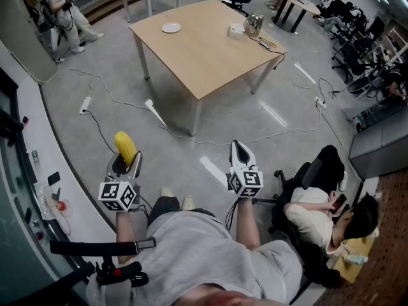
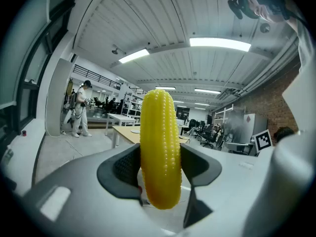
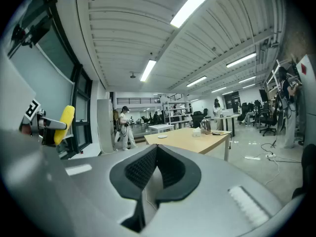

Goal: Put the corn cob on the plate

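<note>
A yellow corn cob (image 1: 125, 146) stands upright in my left gripper (image 1: 125, 161), whose jaws are shut on its lower half. Up close in the left gripper view, the cob (image 2: 159, 147) fills the gap between the black pads (image 2: 126, 167). A small white plate (image 1: 171, 27) lies on the far wooden table (image 1: 210, 50), well ahead of both grippers. My right gripper (image 1: 240, 148) is held level beside the left, shut with nothing in it. The right gripper view shows its pads (image 3: 140, 168) meeting at the tip, with the plate (image 3: 162, 136) far beyond.
A kettle (image 1: 254, 23) and a white box (image 1: 236, 30) sit at the table's far right. Cables and a power strip (image 1: 85, 104) trail over the grey floor. A seated person (image 1: 319, 209) is close on my right. A white counter (image 1: 44, 164) runs along the left.
</note>
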The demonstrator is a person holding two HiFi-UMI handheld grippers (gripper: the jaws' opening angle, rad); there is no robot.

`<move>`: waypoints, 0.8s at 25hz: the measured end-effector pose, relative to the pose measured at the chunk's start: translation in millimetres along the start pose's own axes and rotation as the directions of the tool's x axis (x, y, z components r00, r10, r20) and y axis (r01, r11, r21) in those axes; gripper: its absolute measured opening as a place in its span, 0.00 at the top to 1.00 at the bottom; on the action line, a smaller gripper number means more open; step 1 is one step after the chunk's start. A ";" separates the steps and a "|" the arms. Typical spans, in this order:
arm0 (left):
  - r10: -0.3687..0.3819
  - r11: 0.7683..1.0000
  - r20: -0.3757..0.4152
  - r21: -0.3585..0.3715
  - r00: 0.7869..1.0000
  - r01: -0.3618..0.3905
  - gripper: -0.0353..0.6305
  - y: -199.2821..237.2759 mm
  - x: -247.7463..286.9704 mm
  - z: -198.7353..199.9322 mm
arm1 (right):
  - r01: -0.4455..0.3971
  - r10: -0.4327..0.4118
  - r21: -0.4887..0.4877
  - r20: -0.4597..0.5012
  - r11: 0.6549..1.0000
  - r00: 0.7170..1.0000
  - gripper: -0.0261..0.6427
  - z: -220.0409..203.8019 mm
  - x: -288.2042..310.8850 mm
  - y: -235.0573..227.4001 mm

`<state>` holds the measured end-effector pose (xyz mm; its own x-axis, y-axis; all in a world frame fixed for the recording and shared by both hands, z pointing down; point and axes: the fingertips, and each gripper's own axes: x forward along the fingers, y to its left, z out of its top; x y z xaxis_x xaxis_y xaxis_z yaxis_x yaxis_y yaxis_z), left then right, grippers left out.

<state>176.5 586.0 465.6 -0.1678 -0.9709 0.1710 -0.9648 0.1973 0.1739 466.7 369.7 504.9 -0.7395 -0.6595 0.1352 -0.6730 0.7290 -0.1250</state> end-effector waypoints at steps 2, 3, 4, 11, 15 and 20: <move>0.000 1.000 0.002 -0.001 1.000 0.000 0.56 -3.9 -1.2 -0.3 | 0.000 0.000 0.006 0.006 1.000 1.000 0.95 0.7 -3.6 -3.3; 0.000 1.000 0.003 -0.002 1.000 0.000 0.56 -6.1 -1.7 -0.8 | 0.000 0.000 0.006 0.006 1.000 1.000 0.95 0.6 -5.1 -5.0; 0.000 1.000 0.005 -0.004 1.000 0.000 0.56 -8.6 -2.1 -1.5 | -0.001 0.001 0.004 0.005 1.000 1.000 0.95 0.0 -6.4 -6.7; -0.001 1.000 -0.007 -0.003 1.000 0.001 0.56 -12.4 8.6 -7.3 | -0.012 0.012 0.005 -0.008 1.000 1.000 0.95 -9.0 -3.6 -11.4; -0.011 1.000 -0.007 0.006 1.000 0.011 0.56 -8.8 30.3 -1.8 | -0.004 0.004 0.002 0.001 1.000 1.000 0.95 -5.0 12.8 -19.8; -0.025 0.999 -0.004 0.022 1.000 0.026 0.56 4.0 71.5 11.6 | 0.002 -0.002 -0.001 0.008 1.000 1.000 0.95 2.5 49.8 -29.1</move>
<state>158.3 515.8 467.2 -0.1424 -0.9750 0.1703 -0.9730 0.1695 0.1568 449.4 315.2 512.8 -0.7382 -0.6623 0.1278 -0.6745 0.7279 -0.1234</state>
